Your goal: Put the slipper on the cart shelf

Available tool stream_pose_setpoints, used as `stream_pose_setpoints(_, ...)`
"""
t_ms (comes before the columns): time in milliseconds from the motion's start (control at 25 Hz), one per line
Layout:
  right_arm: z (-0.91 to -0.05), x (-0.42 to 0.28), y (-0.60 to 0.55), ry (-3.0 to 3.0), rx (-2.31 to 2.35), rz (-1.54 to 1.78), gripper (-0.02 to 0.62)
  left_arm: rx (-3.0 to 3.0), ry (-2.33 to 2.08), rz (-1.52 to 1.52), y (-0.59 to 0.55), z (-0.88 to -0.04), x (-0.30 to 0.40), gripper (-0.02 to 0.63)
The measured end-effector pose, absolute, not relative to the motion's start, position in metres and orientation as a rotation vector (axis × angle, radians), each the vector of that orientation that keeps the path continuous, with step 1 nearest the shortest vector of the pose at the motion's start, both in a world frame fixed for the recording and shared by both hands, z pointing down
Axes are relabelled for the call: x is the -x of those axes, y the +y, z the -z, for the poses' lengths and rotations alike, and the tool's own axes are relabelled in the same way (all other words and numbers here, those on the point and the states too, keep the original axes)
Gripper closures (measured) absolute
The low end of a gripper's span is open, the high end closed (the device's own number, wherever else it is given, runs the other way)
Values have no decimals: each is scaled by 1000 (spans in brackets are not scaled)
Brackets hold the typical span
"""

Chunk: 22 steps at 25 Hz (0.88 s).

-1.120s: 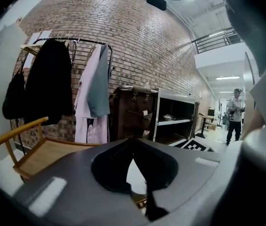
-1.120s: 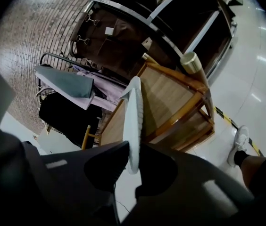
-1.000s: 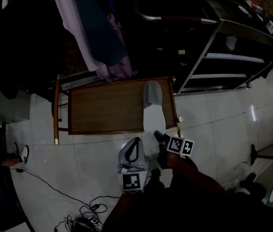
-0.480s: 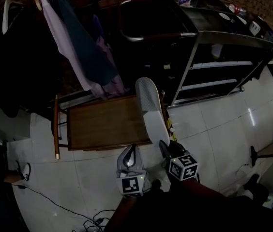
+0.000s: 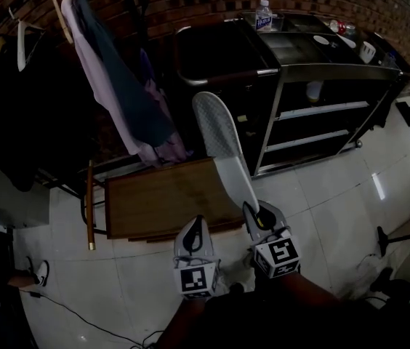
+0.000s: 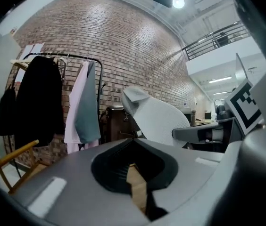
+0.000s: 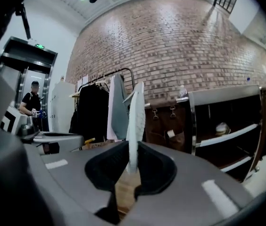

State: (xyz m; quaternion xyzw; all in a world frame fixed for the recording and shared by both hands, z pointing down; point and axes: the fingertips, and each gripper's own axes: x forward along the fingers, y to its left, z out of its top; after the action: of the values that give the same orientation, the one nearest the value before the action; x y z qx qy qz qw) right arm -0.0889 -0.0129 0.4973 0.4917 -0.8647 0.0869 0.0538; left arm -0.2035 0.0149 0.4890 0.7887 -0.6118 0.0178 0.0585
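The slipper (image 5: 222, 144), in my head view, stands up out of my right gripper (image 5: 257, 213) and crosses the right edge of the wooden table (image 5: 154, 202). Its far end shows against the cart (image 5: 321, 71), on none of its shelves. My left gripper view shows the left gripper (image 6: 134, 140) closed on nothing with the slipper off to its right, and my right gripper view shows those jaws clamped on the slipper, seen edge-on.
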Motion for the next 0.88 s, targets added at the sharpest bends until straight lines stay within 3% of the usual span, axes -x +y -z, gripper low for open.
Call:
stream_pose_setpoints(280, -452, 81, -13, -2662, -1566, -89, 552, -2416, -1889, 6, 13, -457, 204, 589)
stream_pose_setpoints(880, -445, 59, -17, -2668, -1596, -111, 551, -2440, -1905, 31, 7, -445, 188, 589)
